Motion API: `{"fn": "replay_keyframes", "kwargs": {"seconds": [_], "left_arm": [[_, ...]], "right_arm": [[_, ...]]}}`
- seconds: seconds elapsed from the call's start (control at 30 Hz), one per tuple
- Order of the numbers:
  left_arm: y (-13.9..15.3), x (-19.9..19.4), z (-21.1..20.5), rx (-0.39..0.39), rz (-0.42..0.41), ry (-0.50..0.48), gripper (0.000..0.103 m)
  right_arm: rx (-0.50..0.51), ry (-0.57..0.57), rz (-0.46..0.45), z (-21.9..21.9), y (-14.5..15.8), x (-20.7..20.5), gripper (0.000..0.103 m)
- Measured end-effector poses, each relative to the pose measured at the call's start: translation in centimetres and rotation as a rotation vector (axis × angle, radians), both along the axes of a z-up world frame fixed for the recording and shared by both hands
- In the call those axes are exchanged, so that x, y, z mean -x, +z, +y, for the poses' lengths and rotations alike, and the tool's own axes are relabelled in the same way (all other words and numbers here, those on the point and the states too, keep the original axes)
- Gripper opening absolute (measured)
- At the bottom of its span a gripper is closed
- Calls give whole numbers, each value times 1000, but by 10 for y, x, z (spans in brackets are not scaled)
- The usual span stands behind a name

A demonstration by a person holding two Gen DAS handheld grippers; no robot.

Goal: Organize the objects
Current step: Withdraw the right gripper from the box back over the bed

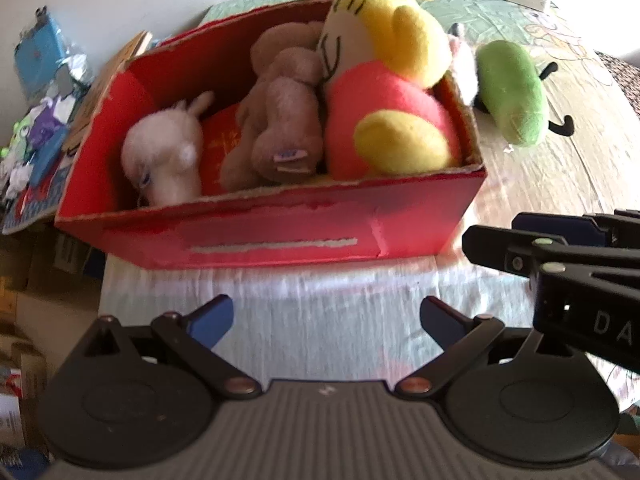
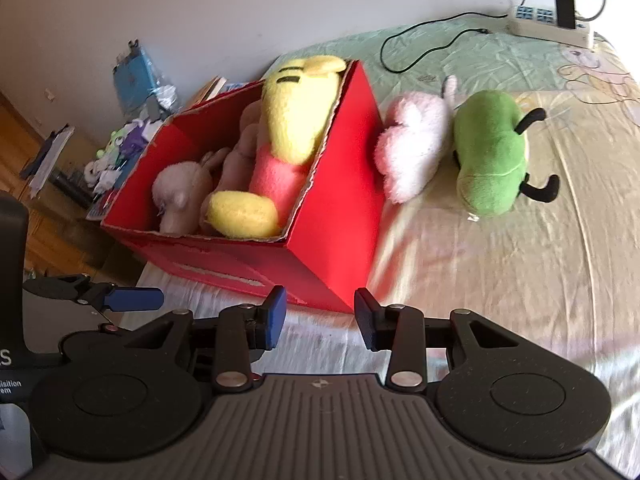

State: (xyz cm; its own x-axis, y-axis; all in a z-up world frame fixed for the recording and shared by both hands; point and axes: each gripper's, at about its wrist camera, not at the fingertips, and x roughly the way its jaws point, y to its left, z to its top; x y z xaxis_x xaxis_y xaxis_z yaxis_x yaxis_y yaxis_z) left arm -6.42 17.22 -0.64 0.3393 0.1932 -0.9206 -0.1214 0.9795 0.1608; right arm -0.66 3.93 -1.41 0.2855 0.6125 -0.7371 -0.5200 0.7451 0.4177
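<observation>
A red cardboard box (image 1: 280, 220) (image 2: 332, 200) stands on the bed sheet and holds a yellow-and-red plush (image 1: 384, 80) (image 2: 296, 120), a brown plush (image 1: 280, 120) and a white plush (image 1: 164, 152). Outside its right wall lie a pink-white plush (image 2: 412, 148) and a green plush (image 1: 508, 92) (image 2: 488, 160). My left gripper (image 1: 326, 320) hovers before the box's front wall, open wide and empty. My right gripper (image 2: 320, 318) is open at the box's near right corner, nothing between its blue pads (image 2: 276, 320). In the left wrist view it reaches in from the right (image 1: 560, 240).
A white power strip (image 2: 548, 24) with a black cable (image 2: 420, 44) lies at the far end of the bed. Left of the box, past the bed's edge, sits a cluttered surface with a blue packet (image 2: 134, 76) and small items (image 1: 40, 100).
</observation>
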Motion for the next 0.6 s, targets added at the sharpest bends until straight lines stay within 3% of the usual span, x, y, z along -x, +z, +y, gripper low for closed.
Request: {"fn": "replay_keyframes", "kwargs": {"seconds": [0.27,0.6], "left_arm": [[-2,9,6,-2,16,80,100],[-2,9,-9,-3,24,91,100]], "right_arm": [[-13,76,11,3,-1,-2,40],[-12,101,12,-6,-2,-8,41]]}}
